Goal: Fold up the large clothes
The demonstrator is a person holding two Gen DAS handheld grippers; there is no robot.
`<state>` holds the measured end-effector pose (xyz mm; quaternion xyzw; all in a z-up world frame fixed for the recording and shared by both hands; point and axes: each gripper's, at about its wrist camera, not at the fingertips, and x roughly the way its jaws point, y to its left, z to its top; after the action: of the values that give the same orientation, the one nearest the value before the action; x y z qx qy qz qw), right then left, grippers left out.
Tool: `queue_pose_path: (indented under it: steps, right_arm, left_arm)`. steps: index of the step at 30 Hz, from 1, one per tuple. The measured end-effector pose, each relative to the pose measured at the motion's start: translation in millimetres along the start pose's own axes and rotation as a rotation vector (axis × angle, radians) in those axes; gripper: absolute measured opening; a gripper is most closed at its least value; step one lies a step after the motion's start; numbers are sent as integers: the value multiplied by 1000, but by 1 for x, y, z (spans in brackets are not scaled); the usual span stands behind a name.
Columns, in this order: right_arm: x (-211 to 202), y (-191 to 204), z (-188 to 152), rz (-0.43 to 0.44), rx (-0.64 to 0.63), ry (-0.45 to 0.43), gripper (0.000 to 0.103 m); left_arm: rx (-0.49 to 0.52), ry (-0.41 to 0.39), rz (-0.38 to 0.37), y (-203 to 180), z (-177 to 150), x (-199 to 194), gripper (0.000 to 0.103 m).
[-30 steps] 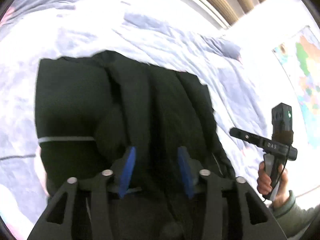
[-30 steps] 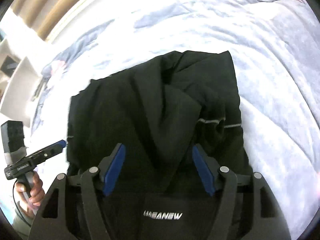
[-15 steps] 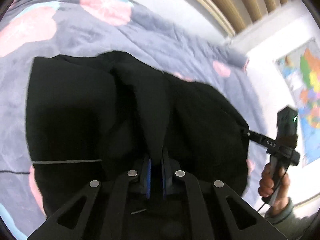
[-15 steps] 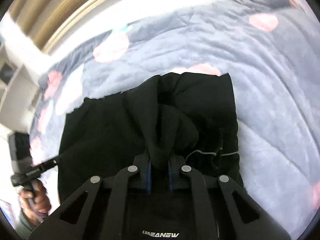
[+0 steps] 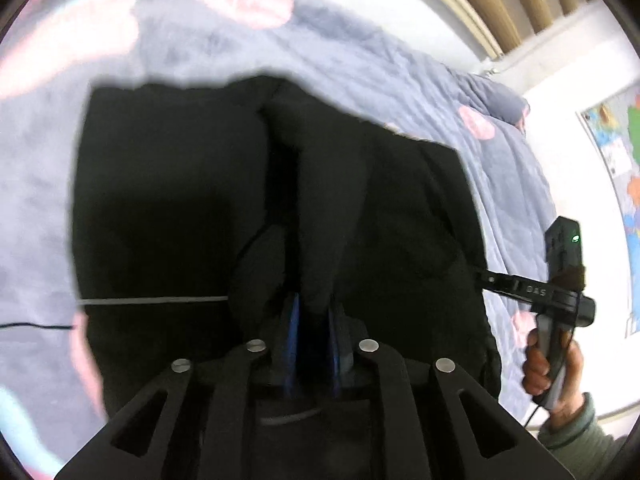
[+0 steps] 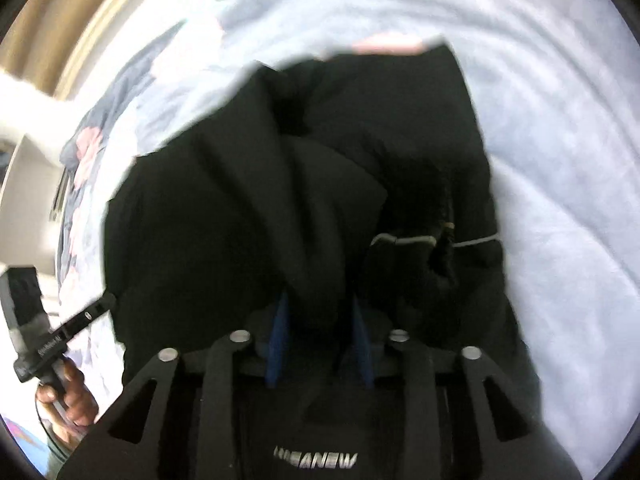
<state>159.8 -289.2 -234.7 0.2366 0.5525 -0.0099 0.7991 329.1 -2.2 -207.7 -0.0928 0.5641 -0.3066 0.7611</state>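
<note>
Both grippers clamp folds of a black garment (image 5: 168,200) on a blue bedspread (image 5: 500,184). The left gripper (image 5: 314,320) and right gripper (image 6: 318,320) have just eased slightly wider, cloth between the pads.

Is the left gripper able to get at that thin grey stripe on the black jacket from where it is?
Probably not yet: the left gripper is pinching a ridge of the black jacket, its jaws just easing apart. The grey stripe lies exposed off to its side, unobstructed.

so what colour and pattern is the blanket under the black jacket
Grey-blue blanket with pink round blotches, clearest in the left wrist view; the jacket is plain black.
</note>
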Motion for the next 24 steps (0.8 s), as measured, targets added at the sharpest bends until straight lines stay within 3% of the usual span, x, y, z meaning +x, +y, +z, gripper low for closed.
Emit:
queue_pose_path:
  steps: [2, 4, 5, 8, 11, 14, 20, 22, 24]
  right_arm:
    - [-25, 22, -9, -3, -62, -51, 56]
    - [-42, 49, -17, 5, -135, -88, 60]
    - [-42, 58, -20, 5, -159, -91, 60]
    - [-22, 80, -27, -62, -251, -61, 60]
    - [21, 73, -34, -124, -256, 12, 60]
    - [65, 52, -44, -126, -222, 108, 59]
    - [63, 52, -42, -123, -219, 98, 58]
    - [46, 59, -38, -109, -225, 97, 58]
    - [12, 70, -30, -55, -253, 22, 58]
  left_arm:
    - [53, -52, -7, -19, -2, -24, 23]
    - [110, -98, -34, -43, -3, -43, 51]
    - [135, -106, -56, -54, -4, -46, 56]
    - [189, -46, -104, -74, -18, -27, 57]
    - [229, 81, 11, -77, -35, 26, 54]
    - [198, 151, 42, -58, -53, 69, 50]
    - [134, 137, 2, -48, -56, 82, 50]
    - [138, 137, -6, -52, -54, 71, 45]
    - [171, 89, -43, -67, -54, 40, 45]
